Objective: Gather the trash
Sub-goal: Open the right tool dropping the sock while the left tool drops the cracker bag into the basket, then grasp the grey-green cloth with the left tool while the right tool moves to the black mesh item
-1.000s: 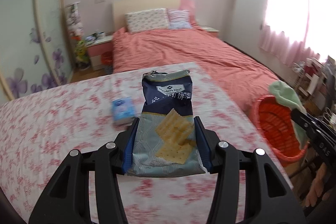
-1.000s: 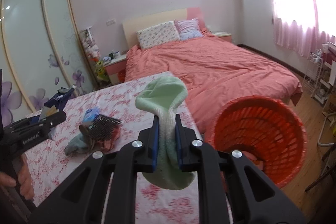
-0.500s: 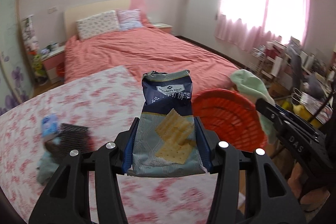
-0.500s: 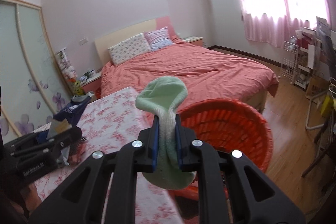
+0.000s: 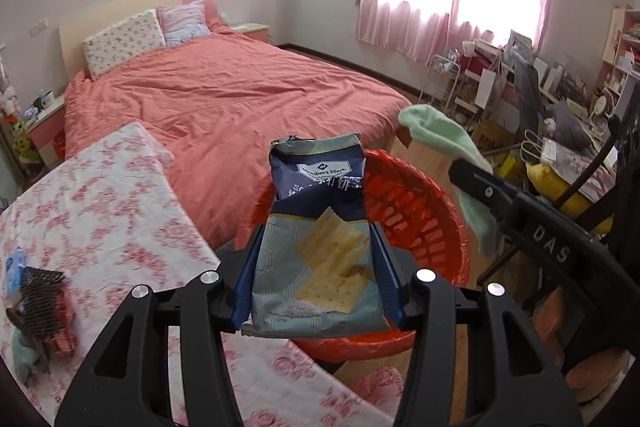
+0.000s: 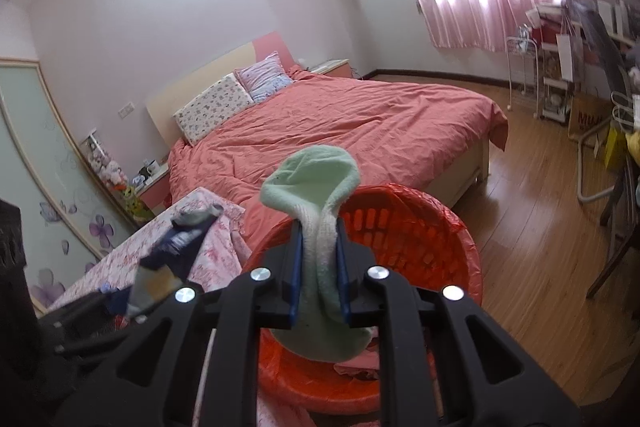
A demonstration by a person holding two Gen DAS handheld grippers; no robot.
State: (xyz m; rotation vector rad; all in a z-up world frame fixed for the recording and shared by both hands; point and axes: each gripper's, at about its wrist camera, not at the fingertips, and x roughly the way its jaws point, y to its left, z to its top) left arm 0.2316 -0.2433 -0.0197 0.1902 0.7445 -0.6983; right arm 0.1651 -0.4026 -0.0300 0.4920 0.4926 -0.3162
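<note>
- Our left gripper [image 5: 316, 267] is clamped on a cracker bag [image 5: 318, 251], its blue pads pressing the bag's two side edges
- The bag stands upright between the fingers, long axis running straight away from the camera; its torn, crumpled top points forward and up, and the sealed bottom sits back by the gripper body
- The printed crackers and the brand label face the left wrist camera
- We hold the bag in front of and over the near rim of the orange basket [image 5: 424, 223], which stands on the floor off the corner of the floral-covered table [image 5: 100, 211]
- Our right gripper [image 6: 318, 267] is closed on a pale green sock [image 6: 316, 183], pinching it at its narrow ribbed middle
- The sock's long axis runs fore and aft along the fingers: the rounded end bulges up and forward, the other end hangs below the pads
- It hangs above the basket's opening, with something pink lying in the basket bottom
- On the table's left part lie a dark hairbrush [image 5: 42, 297] and a small blue packet [image 5: 14, 269], close together
</note>
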